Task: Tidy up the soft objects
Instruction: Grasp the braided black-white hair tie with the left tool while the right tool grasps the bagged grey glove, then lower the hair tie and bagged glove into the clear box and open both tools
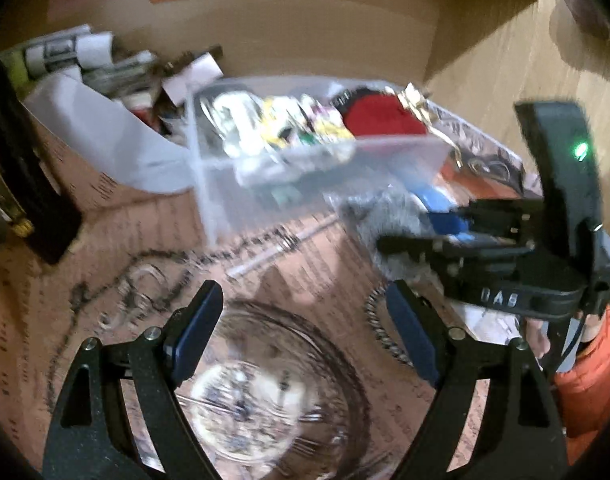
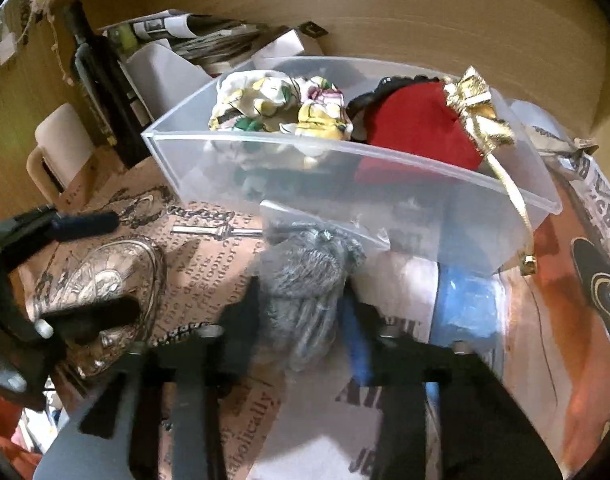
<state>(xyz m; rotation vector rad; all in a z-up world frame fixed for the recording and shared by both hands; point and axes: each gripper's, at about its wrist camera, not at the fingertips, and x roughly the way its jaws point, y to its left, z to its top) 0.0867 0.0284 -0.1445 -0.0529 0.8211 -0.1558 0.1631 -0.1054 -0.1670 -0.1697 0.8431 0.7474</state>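
My right gripper [image 2: 301, 312] is shut on a grey fluffy item in a clear plastic bag [image 2: 305, 268], held just in front of a clear plastic bin [image 2: 345, 168]. The bin holds a floral cloth [image 2: 281, 104] and a red pouch with a gold bow [image 2: 421, 124]. In the left wrist view, my left gripper [image 1: 305, 320] is open and empty over the printed table cover. The right gripper [image 1: 445, 240] with the grey item [image 1: 381, 216] shows to its right, next to the bin [image 1: 305, 160].
A dark bottle [image 2: 101, 80], a beige mug [image 2: 57, 148] and a box of papers [image 2: 185, 40] stand left of the bin. A blue packet [image 2: 465, 300] lies under the bin's right side. A cardboard wall [image 2: 425, 12] closes the back.
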